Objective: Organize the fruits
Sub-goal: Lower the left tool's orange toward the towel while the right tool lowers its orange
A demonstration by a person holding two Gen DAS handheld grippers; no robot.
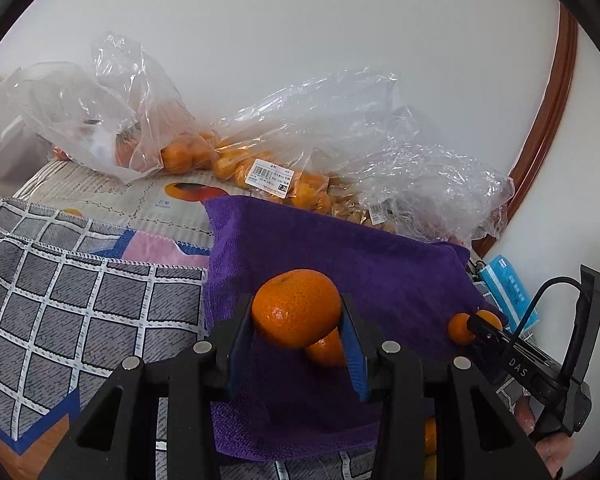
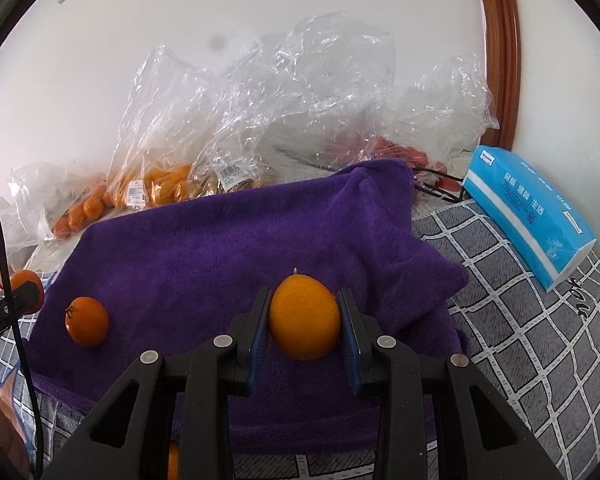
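In the left wrist view my left gripper (image 1: 296, 307) is shut on a tangerine (image 1: 290, 300), held just above the purple towel (image 1: 380, 272). A second orange fruit (image 1: 327, 351) lies on the towel right under it. At the right of that view my right gripper (image 1: 475, 325) grips a smaller orange fruit (image 1: 459, 330). The right wrist view shows my right gripper (image 2: 304, 300) shut on a smooth orange fruit (image 2: 305, 320) over the purple towel (image 2: 220, 240). A loose tangerine (image 2: 87, 321) rests on the towel to the left. The left gripper (image 2: 22, 294) and its tangerine (image 2: 23, 277) peek in at the left edge.
Clear plastic bags (image 1: 268, 160) of orange fruit (image 2: 160, 184) lie along the white wall behind the towel. A blue tissue pack (image 2: 532, 208) sits on the grey checked cloth (image 2: 520, 320) at the right. A wooden frame (image 2: 500, 60) stands behind. A printed box (image 1: 112, 196) lies at the back left.
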